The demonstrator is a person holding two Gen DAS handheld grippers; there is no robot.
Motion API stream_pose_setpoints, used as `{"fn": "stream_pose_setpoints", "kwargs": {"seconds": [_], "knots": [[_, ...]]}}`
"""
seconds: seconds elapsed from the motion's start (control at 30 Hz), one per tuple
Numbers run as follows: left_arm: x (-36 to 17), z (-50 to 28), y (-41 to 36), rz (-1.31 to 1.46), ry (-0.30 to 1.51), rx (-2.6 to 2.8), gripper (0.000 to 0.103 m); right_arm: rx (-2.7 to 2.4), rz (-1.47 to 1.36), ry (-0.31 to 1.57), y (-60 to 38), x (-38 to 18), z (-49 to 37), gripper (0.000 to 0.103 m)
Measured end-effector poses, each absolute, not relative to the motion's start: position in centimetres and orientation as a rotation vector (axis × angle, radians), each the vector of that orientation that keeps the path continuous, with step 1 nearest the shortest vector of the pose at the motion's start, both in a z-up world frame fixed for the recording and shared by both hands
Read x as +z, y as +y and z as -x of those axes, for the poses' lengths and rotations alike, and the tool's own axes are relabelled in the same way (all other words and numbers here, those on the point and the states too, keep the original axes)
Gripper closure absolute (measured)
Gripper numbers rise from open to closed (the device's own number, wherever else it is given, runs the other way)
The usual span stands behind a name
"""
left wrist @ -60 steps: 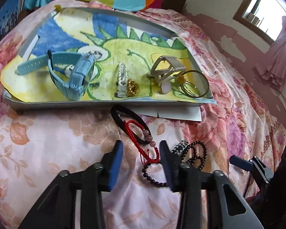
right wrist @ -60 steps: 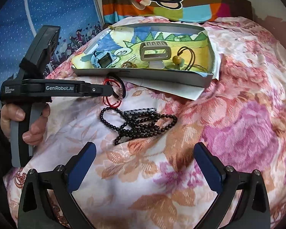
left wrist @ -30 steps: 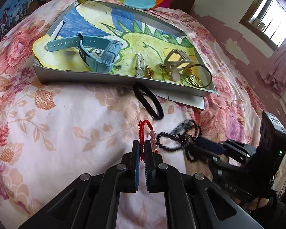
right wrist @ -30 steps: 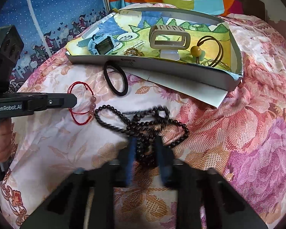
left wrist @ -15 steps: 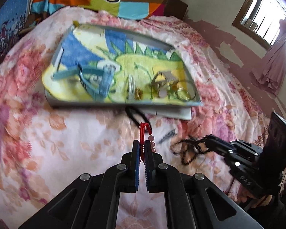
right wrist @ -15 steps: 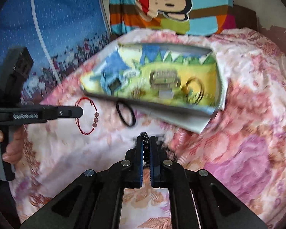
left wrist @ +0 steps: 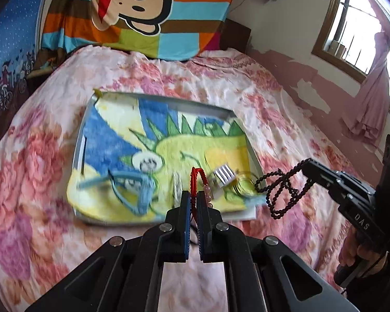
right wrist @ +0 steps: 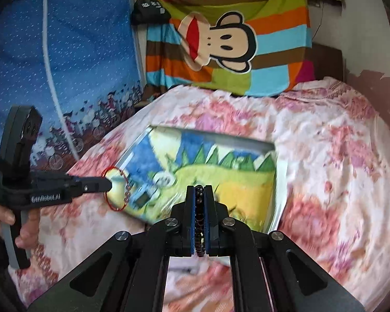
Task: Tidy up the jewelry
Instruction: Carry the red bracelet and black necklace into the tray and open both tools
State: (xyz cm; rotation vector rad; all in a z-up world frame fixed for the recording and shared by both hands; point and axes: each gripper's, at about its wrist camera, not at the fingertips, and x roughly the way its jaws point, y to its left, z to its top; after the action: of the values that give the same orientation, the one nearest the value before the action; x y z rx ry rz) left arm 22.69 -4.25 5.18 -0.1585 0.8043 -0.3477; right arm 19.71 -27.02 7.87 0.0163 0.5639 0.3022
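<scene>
Best to ease left gripper [left wrist: 192, 201], clamped on red cord bracelet [left wrist: 198, 175], and right gripper [right wrist: 199, 197], pinching black bead string [left wrist: 282, 188], down over mid-frame dinosaur-print tray [left wrist: 153, 96].

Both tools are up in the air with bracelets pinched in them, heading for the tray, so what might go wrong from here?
1. The black bead strand hangs in tangled loops from the right tool; it may snag the hair clip or land knotted.
2. The left tool pinches only the thin cord of the red bracelet, which might slip.
3. The tray sits on soft bedding and could tip.
</scene>
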Motion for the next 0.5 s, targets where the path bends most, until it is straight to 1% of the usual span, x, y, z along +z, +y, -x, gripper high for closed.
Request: {"fn": "stream_pose_setpoints", "kwargs": {"seconds": [0.23,0.5], "knots": [[4.0,-26.9,-5.1,0.144,0.788,-0.285,0.098,0.235,-0.016,0.537,-27.2,7.6,-24.2,0.098],[1.1,-30.5,-6.4,0.117,0.815,-0.26,0.098,0.208,-0.028,0.601,-27.7,3.8,-28.2,0.098]]}}
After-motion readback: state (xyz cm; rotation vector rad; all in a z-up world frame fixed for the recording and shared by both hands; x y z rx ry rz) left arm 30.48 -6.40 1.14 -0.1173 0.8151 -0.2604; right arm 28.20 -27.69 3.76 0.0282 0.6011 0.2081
